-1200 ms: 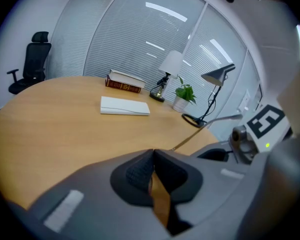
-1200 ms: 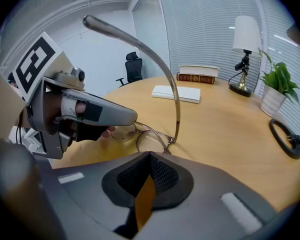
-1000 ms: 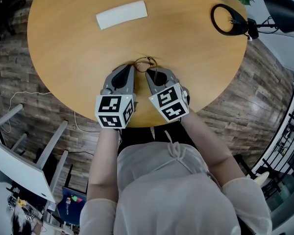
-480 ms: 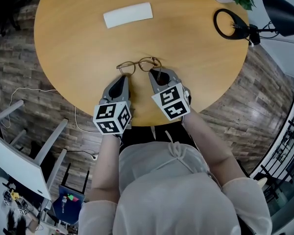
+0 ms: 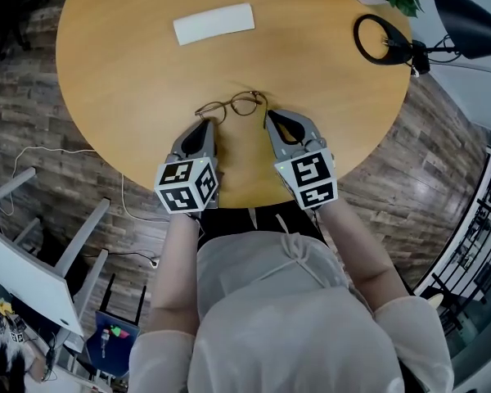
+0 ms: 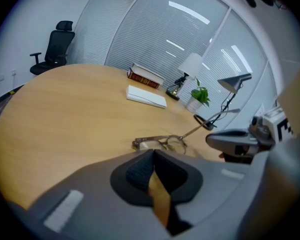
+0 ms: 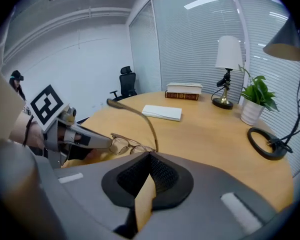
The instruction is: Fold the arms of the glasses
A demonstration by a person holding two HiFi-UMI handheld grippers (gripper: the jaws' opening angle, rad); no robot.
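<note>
At the round table's near edge: wire-rimmed glasses, lying between both gripper tips.
Risk: 1 arm stands unfolded; a sideways shove could skid the light frame or strain its hinge.
Long axis: left-right across the person; facing unclear.
Left gripper: jaws pressed together, empty.
Right gripper: likewise closed, empty.

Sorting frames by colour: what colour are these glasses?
The glasses are bronze-brown, clearest in the head view.
</note>
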